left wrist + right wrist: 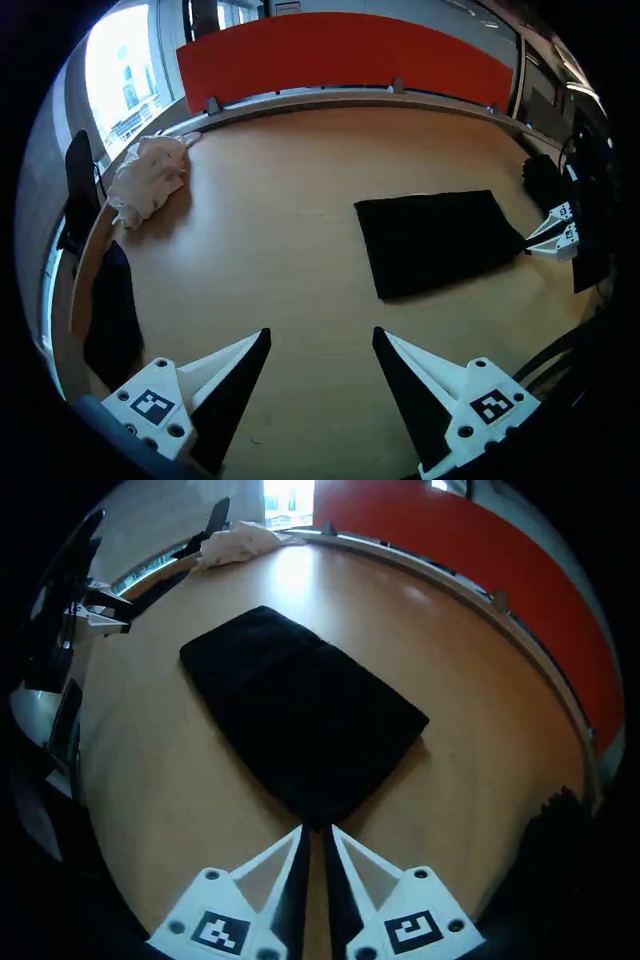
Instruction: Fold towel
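We see the black towel (436, 240) lying flat and folded near the middle of the bench (280, 256), well apart from a crumpled pale cloth (148, 178) at the corner by the red divider (344, 52). Our right gripper (316, 830) is clenched on the towel's near corner. Our left gripper (320, 336) hangs spread, holding nothing.

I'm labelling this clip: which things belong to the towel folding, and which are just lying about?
In the job: towel, right gripper at its corner, left gripper, table.
Lying about: pale crumpled cloth, red screen, black cloth at the table's edge.
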`<state>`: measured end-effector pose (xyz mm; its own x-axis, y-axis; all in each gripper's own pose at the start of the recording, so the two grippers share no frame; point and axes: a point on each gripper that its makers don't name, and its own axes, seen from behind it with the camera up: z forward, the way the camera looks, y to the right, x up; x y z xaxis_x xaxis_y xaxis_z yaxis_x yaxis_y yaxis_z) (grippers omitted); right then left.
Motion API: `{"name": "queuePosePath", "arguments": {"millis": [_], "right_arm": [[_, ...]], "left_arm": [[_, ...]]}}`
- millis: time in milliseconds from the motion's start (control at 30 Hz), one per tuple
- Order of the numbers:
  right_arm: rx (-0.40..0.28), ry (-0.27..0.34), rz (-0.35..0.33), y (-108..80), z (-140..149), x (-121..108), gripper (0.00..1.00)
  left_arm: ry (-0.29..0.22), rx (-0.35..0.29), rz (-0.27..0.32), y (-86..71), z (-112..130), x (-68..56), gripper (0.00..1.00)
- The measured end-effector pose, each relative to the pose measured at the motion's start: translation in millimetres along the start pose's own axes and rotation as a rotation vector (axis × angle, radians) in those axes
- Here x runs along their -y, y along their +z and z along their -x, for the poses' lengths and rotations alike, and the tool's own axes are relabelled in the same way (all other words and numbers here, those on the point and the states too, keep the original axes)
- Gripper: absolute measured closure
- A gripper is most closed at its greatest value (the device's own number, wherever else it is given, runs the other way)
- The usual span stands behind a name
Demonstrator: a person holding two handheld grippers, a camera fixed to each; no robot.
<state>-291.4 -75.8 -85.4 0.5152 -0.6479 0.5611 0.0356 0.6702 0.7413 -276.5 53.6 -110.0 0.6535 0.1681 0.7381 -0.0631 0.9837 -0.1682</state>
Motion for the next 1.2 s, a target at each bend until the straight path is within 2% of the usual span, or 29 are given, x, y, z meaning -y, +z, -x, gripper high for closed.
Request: {"name": "queuePosePath", "arguments": {"millis": [133,467,767,1200], "right_arm": [[-0.014,0.003,-0.012,-0.3,-3,2,0.96],[-0.030,-0.015,0.006,-9.4,-13,-1,0.96],[-0.098,-0.044,0.049,-30.4,-51,-13,0.96],[-0.206,-0.089,0.113,-73.0,-103,-33,0.95]], "left_arm": [[0.004,0.001,-0.002,0.1,0,0.9,0.06],[0.001,0.002,-0.004,1.4,0,1.8,0.06],[0.000,-0.004,-0.005,1.3,-5,0.5,0.06],[-0.004,-0.016,-0.009,-1.2,-12,-0.7,0.06]]}}
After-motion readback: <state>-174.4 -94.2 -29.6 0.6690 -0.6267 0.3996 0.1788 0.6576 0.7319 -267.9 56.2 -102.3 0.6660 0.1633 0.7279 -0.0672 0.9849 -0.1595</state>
